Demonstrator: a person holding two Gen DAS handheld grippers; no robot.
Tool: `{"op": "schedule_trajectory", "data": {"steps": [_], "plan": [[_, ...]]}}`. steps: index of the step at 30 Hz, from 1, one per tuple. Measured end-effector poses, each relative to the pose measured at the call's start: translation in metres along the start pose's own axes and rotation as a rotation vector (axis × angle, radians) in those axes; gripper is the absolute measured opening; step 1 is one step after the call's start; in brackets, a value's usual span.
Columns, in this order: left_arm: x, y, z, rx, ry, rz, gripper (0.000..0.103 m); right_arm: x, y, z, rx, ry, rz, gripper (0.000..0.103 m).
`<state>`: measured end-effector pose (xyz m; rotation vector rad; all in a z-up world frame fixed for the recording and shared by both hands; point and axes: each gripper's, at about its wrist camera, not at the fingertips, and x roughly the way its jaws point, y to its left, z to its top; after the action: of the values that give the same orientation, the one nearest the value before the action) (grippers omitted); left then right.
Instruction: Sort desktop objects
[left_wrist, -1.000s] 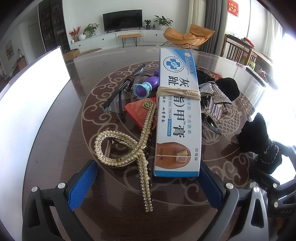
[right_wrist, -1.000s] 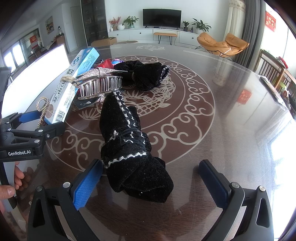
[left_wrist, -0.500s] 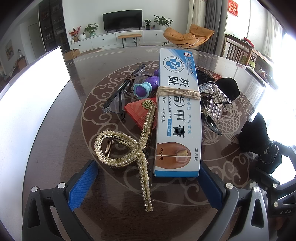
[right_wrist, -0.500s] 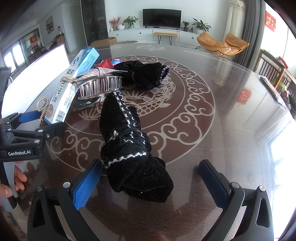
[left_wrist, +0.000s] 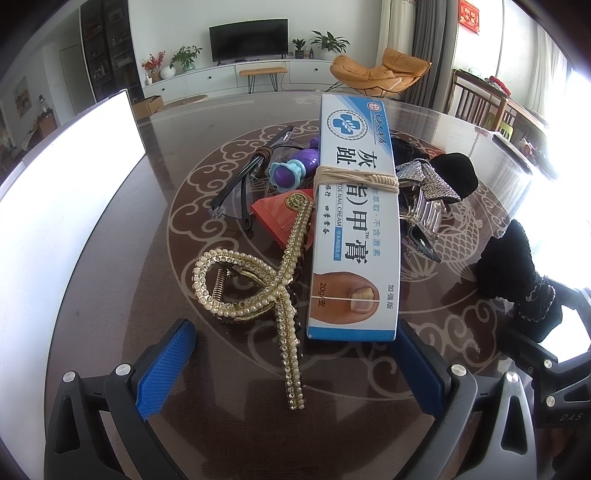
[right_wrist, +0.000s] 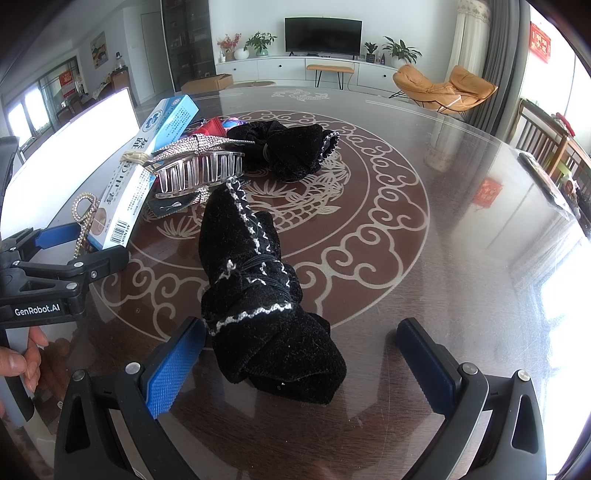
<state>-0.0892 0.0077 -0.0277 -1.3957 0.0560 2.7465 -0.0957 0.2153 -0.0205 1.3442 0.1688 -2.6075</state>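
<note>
**Both grippers spread at the clutter's near edge**

My left gripper (left_wrist: 291, 363) is released, its pads flanking the gold hair clip's (left_wrist: 255, 291) tail and the cream box (left_wrist: 356, 221), whose long axis runs away from me. My right gripper (right_wrist: 301, 360) gapes around the black velvet scrunchie (right_wrist: 258, 291), which points away-left; bare table (right_wrist: 461, 221) lies right.

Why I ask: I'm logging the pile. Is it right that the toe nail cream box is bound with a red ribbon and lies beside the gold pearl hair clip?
Not quite. The box is bound with tan twine, not a red ribbon; the left wrist view shows it. It does lie beside the gold pearl hair clip.
</note>
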Motion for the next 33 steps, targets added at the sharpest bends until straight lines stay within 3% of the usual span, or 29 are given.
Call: {"op": "schedule_trajectory", "data": {"steps": [3, 7, 13, 22, 30, 33], "plan": [[-0.004, -0.003, -0.003, 0.01, -0.009, 0.009, 0.103, 0.0, 0.0, 0.0, 0.0, 0.0, 0.0, 0.103], [-0.026, -0.012, -0.007, 0.04, -0.115, 0.019, 0.103, 0.0, 0.001, 0.0, 0.0, 0.0, 0.0, 0.103], [-0.044, 0.003, -0.014, -0.02, -0.177, -0.023, 0.103, 0.0, 0.001, 0.0, 0.0, 0.0, 0.0, 0.103], [-0.058, 0.015, -0.039, 0.016, -0.152, -0.008, 0.103, 0.0, 0.001, 0.0, 0.0, 0.0, 0.0, 0.103], [-0.06, 0.044, -0.054, -0.004, -0.128, 0.052, 0.103, 0.0, 0.001, 0.0, 0.0, 0.0, 0.0, 0.103], [-0.062, 0.053, -0.057, -0.023, -0.142, 0.036, 0.103, 0.0, 0.001, 0.0, 0.0, 0.0, 0.0, 0.103]]}}
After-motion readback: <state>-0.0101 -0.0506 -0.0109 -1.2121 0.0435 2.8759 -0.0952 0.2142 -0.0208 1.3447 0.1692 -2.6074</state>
